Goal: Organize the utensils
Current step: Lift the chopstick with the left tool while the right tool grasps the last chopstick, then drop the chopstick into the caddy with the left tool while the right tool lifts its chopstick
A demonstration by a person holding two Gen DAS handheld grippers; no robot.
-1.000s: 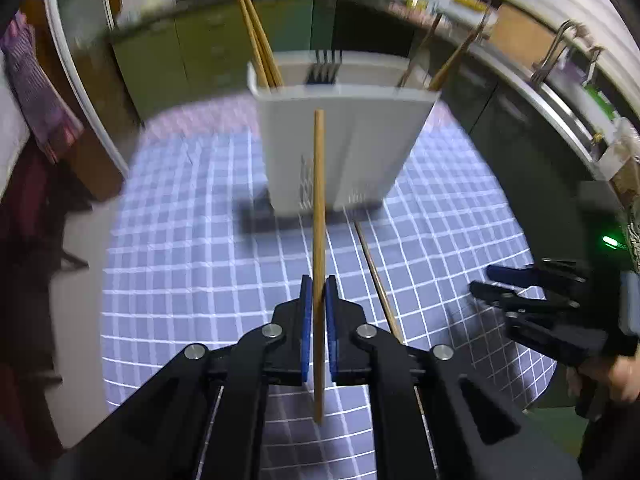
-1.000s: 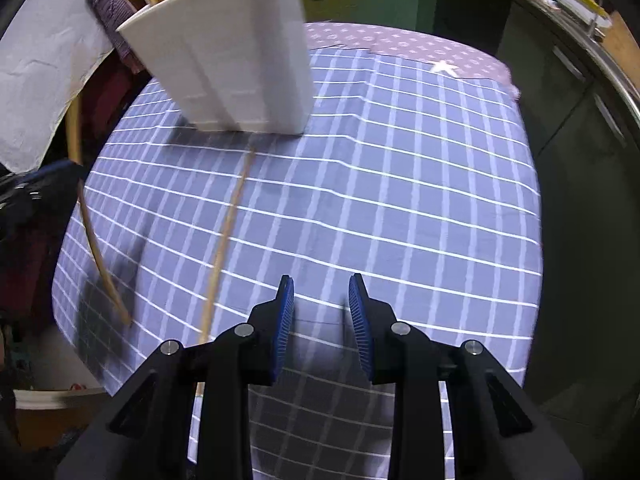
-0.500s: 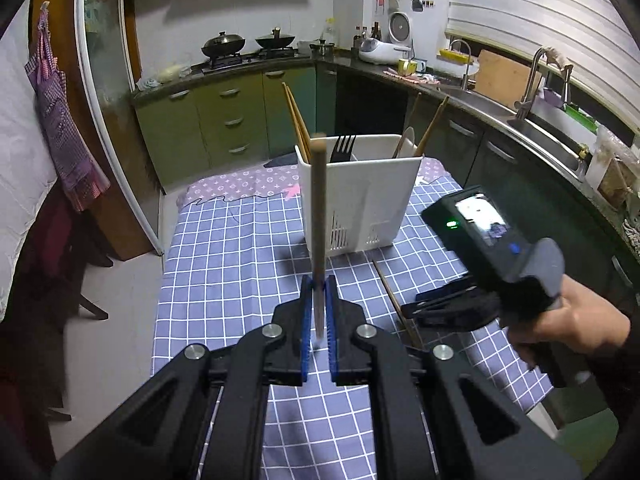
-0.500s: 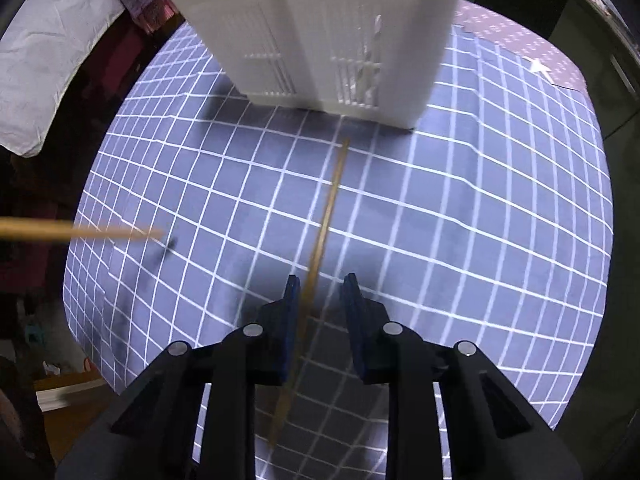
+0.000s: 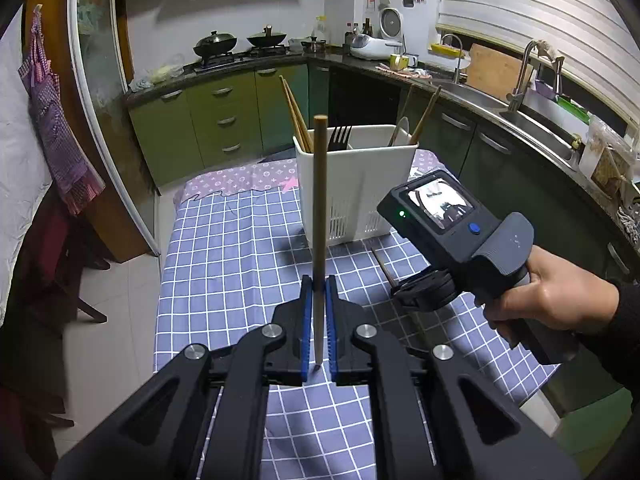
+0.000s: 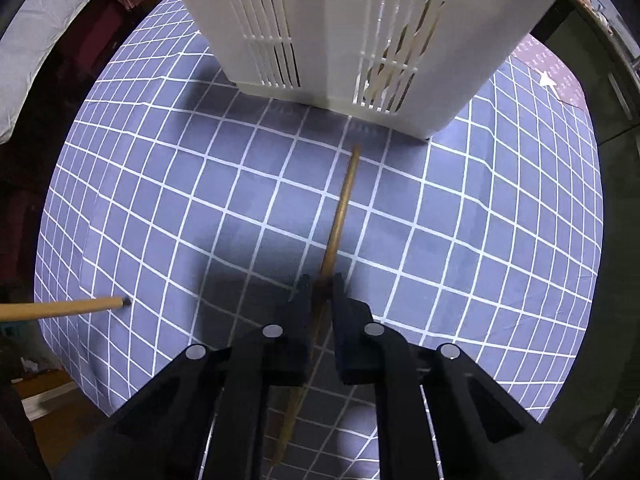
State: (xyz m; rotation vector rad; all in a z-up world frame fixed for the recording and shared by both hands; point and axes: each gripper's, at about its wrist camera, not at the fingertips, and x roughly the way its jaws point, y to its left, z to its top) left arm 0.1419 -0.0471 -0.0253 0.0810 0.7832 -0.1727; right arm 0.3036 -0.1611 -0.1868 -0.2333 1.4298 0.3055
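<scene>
One chopstick [image 5: 319, 216] is clamped upright in the left gripper [image 5: 316, 320], raised above the checked tablecloth [image 5: 224, 264] in front of the white caddy [image 5: 356, 184], which already holds chopsticks, a fork [image 5: 340, 138] and other utensils. A second chopstick [image 6: 342, 208] lies on the cloth with its far end just short of the caddy, and the right gripper [image 6: 320, 286], pointed down, is clenched on it.

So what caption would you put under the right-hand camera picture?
Right gripper shut on a chopstick lying on the checked tablecloth, just before the white utensil holder.
</scene>
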